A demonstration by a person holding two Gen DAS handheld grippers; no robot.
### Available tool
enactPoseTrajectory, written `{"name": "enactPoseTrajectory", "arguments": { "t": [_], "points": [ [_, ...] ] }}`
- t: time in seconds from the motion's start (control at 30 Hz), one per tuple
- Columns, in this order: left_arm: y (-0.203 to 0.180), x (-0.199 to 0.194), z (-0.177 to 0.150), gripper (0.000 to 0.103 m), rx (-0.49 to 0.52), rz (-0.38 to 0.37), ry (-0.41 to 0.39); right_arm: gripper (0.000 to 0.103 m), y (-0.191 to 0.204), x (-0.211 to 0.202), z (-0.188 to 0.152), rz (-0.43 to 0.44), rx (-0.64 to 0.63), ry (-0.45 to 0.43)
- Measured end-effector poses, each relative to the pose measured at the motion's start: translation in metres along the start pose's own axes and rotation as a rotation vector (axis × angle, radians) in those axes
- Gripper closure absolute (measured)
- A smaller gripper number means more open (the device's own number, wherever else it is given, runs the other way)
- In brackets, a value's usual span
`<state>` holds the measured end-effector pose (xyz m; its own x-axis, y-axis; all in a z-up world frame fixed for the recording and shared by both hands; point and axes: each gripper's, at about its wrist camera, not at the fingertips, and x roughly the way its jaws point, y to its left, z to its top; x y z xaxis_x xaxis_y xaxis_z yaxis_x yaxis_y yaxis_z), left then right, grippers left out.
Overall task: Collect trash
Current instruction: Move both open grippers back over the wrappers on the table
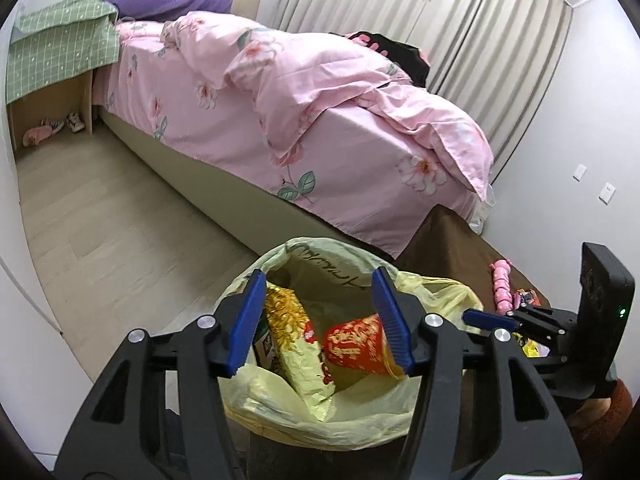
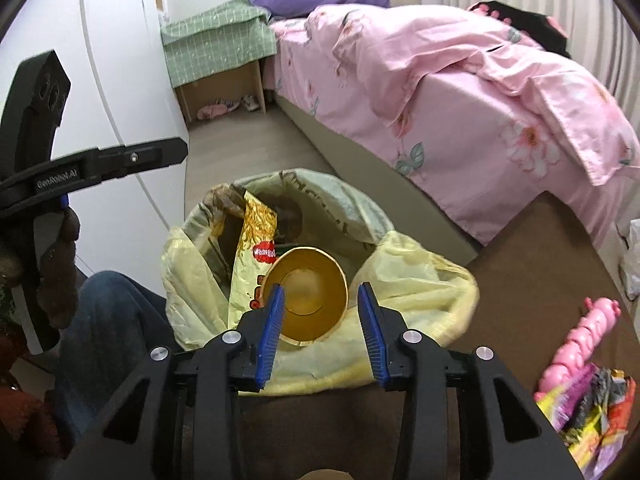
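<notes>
- Left gripper (image 1: 320,320): jaws apart, empty, above the yellow plastic bin bag (image 1: 280,396); its view shows the red paper cup's (image 1: 356,346) printed side.
- Right gripper (image 2: 320,334): jaws apart, empty; its view shows the cup's gold inside.

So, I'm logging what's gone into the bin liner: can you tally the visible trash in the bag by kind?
Red paper noodle cup, gold inside: 1
Yellow-and-gold crinkly snack packet: 1
Total visible in the pale yellow plastic bag: 2
</notes>
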<state>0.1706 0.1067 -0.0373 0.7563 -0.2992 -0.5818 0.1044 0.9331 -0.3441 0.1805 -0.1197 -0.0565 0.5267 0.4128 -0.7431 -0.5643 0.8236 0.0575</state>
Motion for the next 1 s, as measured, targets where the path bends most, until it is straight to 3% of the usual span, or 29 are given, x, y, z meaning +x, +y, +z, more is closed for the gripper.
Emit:
{"name": "enactPoseTrajectory", "arguments": {
  "t": [0.27, 0.6, 0.8, 1.0],
  "points": [
    [-0.053, -0.01, 0.001, 0.046, 0.098, -0.055, -0.025, 0.067, -0.034, -0.072, -0.032, -0.096, 0.102, -0.102],
    [-0.147, 0.016, -0.022, 0.045, 0.244, -0.203, 0.048, 0.067, -0.112, -0.166, -0.112, -0.312, 0.307, -0.173],
    [-0.194, 0.04, -0.04, 0.045, 0.308, -0.266, 0.106, 0.066, -0.157, -0.194, -0.156, -0.392, 0.423, -0.177],
    [-0.224, 0.058, -0.052, 0.045, 0.35, -0.304, 0.153, 0.061, -0.18, -0.205, -0.188, -0.401, 0.473, -0.192]
  ]
}}
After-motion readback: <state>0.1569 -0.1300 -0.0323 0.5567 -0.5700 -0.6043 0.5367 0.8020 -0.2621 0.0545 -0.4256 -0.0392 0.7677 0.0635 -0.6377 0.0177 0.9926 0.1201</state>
